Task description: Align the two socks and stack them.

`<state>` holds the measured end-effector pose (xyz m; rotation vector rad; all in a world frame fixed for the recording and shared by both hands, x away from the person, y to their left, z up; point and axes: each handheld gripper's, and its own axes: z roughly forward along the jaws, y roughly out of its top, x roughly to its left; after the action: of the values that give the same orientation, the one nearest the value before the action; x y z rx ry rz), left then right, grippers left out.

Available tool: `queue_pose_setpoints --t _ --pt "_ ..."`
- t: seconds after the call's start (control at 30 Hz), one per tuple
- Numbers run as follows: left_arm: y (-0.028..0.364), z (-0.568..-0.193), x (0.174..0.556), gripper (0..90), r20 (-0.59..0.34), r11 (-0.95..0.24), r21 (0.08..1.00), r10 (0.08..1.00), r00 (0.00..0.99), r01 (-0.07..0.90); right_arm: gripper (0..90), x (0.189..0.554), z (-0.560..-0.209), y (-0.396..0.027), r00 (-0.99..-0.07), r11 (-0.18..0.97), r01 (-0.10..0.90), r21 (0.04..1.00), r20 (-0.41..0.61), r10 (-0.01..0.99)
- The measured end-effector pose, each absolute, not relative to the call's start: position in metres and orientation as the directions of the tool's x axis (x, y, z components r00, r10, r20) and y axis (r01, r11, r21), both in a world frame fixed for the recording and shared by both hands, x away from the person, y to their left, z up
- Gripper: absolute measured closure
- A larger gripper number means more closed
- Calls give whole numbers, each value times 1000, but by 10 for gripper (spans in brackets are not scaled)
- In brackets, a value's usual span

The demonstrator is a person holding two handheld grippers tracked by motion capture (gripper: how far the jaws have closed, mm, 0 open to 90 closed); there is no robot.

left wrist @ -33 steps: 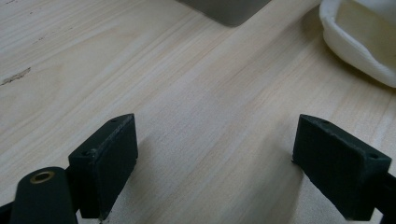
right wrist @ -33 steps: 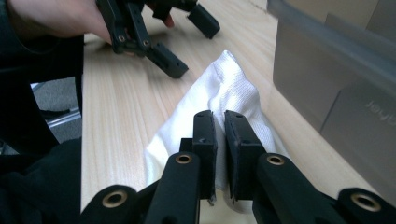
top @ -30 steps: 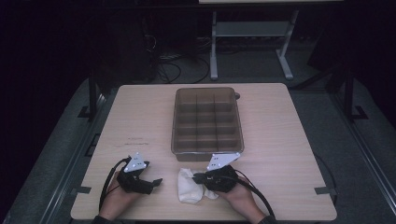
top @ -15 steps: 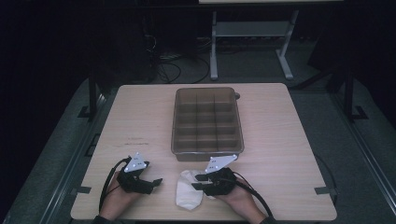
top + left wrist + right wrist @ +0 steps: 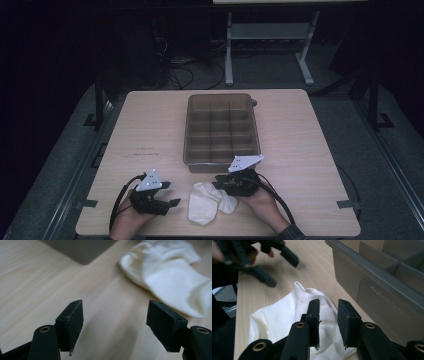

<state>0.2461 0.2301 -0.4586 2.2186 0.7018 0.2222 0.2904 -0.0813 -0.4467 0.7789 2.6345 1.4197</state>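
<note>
Scene: A pale wooden counter seen from above in a dark room, with a person's two hands coming in from the near edge, each holding a hand-held gripper.
White socks: A soft heap of white socks lies flat on the counter near the person's edge, between the two hands and just in front of the divided bin. It appears to sit there so both hands can reach it from either side.
Divided bin: A smoky grey plastic organiser bin with rows of empty compartments stands at the middle of the counter, its near wall close to the socks. Judging by its place, it is the likely home for the socks.
Right hand-held gripper: The right hand-held gripper hangs low over the right end of the socks. Its jaws stand a narrow gap apart and have just been closing a little; white fabric shows through the gap beneath them, but the pads do not visibly pinch it.
Left hand-held gripper: The left hand-held gripper sits to the left of the socks, pointing toward them. Its jaws stand wide, having just been closing somewhat, with bare wood between them; the socks lie just beyond its tips, untouched.
</note>
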Motion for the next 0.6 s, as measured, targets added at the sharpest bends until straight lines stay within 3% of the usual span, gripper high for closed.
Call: queue_pose_setpoints --t 0.3,0.6 --pt "208 -460 227 326 -128 -541 740 471 873 400 684 298 -457 -68 -876 475 414 776 197 441" --pt "196 -464 225 376 -128 -582 711 446 886 396 662 301 -467 -59 -879 510 415 754 187 439"
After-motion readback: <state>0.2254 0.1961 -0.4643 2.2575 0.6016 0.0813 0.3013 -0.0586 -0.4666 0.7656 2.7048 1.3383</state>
